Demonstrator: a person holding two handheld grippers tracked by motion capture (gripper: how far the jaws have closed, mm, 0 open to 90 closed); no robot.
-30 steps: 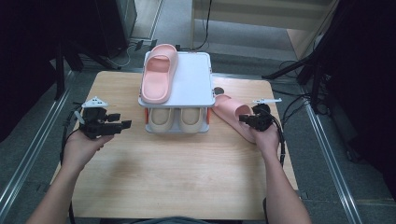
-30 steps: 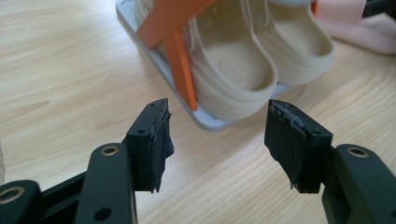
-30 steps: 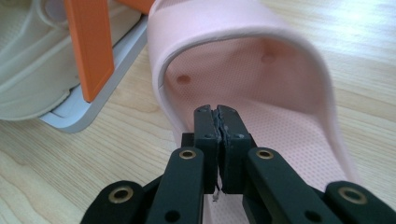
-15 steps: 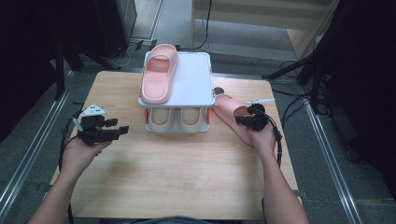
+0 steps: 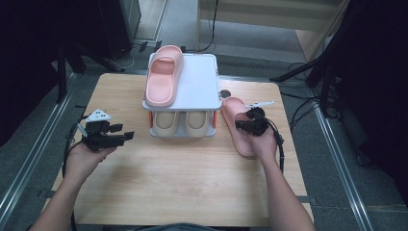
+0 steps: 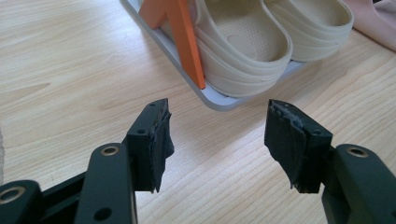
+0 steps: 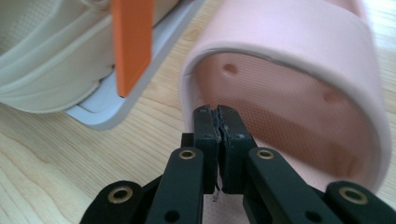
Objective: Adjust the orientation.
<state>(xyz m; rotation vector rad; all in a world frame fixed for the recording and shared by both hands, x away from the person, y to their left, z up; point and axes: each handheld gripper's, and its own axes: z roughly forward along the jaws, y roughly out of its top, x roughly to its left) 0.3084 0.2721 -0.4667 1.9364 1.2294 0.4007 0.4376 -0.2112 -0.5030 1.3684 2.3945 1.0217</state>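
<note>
Fingers [image 7: 218,122] of the right gripper [image 5: 246,125] are clenched together on the pink slipper [image 5: 239,126], which lies on the bench [image 5: 192,183] just right of the shoe rack [image 5: 202,84]. Left gripper [image 5: 126,136] hovers with fingers released, nothing between them.

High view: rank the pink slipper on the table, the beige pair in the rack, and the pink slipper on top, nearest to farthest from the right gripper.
From the right gripper:
1. Pink slipper on the table, right of the rack, directly under the gripper.
2. Beige pair, on the rack's lower shelf.
3. Pink slipper on top, on the rack's left side.
</note>
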